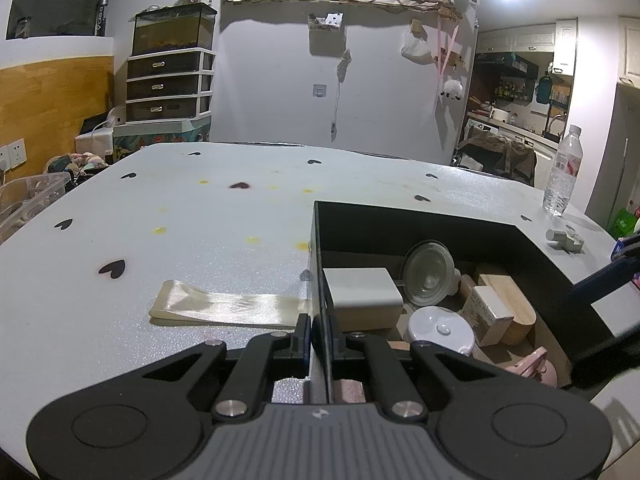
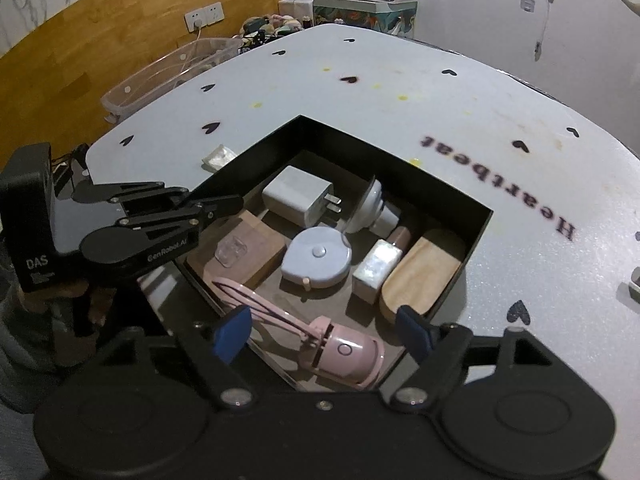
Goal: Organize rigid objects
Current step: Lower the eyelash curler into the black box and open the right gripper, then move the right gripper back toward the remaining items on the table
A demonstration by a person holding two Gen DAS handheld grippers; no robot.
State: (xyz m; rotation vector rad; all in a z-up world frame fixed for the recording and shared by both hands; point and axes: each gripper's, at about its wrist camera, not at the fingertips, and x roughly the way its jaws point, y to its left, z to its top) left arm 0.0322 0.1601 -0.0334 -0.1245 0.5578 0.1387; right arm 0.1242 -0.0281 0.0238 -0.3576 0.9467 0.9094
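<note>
Two grippers are working at one black box (image 2: 478,224) sitting on the white heart-printed table (image 2: 400,120). In the right wrist view, the left gripper (image 2: 224,204) is reaching in from the left of the frame, its jaws pinched shut on the box's left wall. The right gripper (image 2: 324,330) is spreading wide at the bottom centre, its blue pads (image 2: 232,332) holding nothing and straddling the pink eyelash curler (image 2: 340,350) lying in the box's near corner.

Eight items are showing inside the box, left to right: a dark wooden block (image 2: 256,256) with a small clear piece (image 2: 232,252) on it, one white charger plug (image 2: 298,196), one round white case (image 2: 316,258), one white funnel-shaped part (image 2: 370,204), one small pearly box (image 2: 376,270), one pale wooden block (image 2: 420,276) against the right wall, plus the curler.

In the left wrist view, a satin ribbon (image 1: 228,310) is lying left of the box, its end hiding behind the wall, and a water bottle (image 1: 562,172) is standing at the upper right. The curler is getting partly cut off by the right gripper's body; the table beyond the box's far corner is lying open
</note>
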